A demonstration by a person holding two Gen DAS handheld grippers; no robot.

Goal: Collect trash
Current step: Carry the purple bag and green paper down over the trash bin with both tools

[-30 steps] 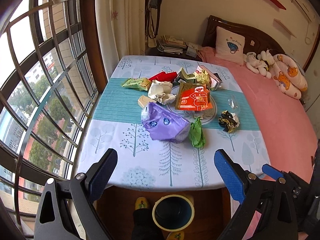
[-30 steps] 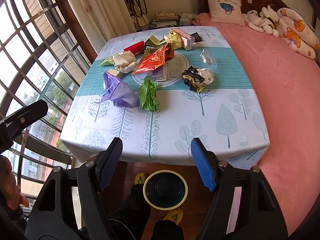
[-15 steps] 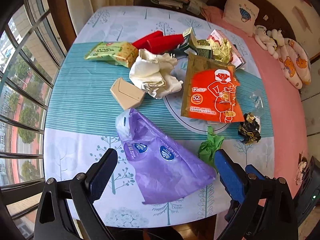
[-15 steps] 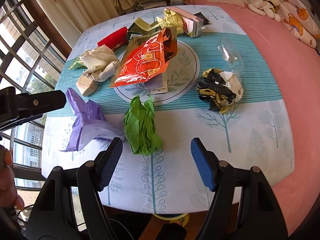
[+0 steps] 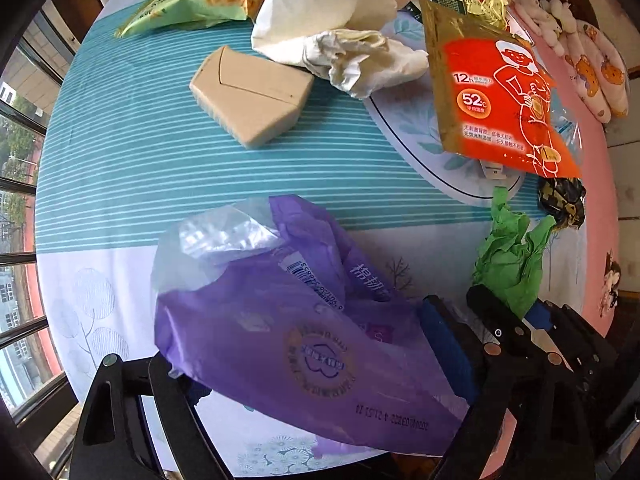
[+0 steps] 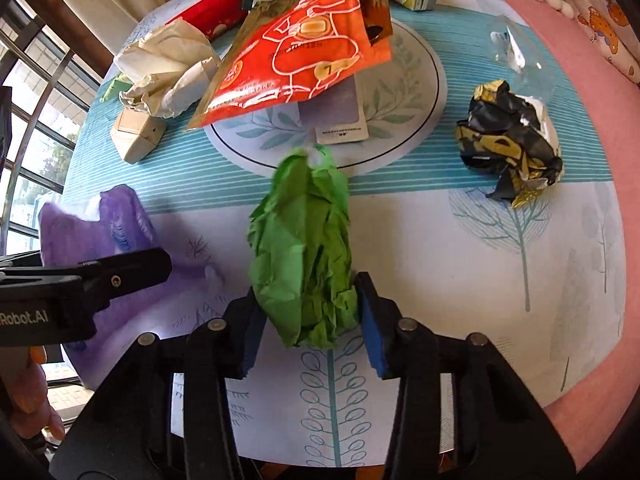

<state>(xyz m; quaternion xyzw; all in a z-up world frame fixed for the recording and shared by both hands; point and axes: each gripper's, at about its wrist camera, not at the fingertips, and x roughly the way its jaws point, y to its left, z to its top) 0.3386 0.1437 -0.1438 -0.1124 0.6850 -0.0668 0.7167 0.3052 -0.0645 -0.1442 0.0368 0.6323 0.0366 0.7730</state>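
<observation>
A purple plastic bag point(image 5: 288, 320) lies on the table's near left and fills the space between the fingers of my left gripper point(image 5: 316, 360), whose jaws are wide apart around it. It also shows in the right wrist view point(image 6: 100, 232). A crumpled green paper wad point(image 6: 308, 248) sits between the blue pads of my right gripper point(image 6: 310, 316), which press its lower sides. The wad also shows in the left wrist view point(image 5: 508, 260).
Other trash lies on the tablecloth point(image 6: 440, 248): a beige box point(image 5: 248, 96), crumpled white paper point(image 5: 340, 36), an orange-red pouch point(image 6: 296, 52), a black-and-gold wad point(image 6: 512, 140), a green snack pack point(image 5: 192, 4). A pink bed point(image 6: 592, 64) is at the right.
Both grippers have moved down and forward to the table. The left now straddles the purple bag. The right jaws have narrowed onto the green wad.
</observation>
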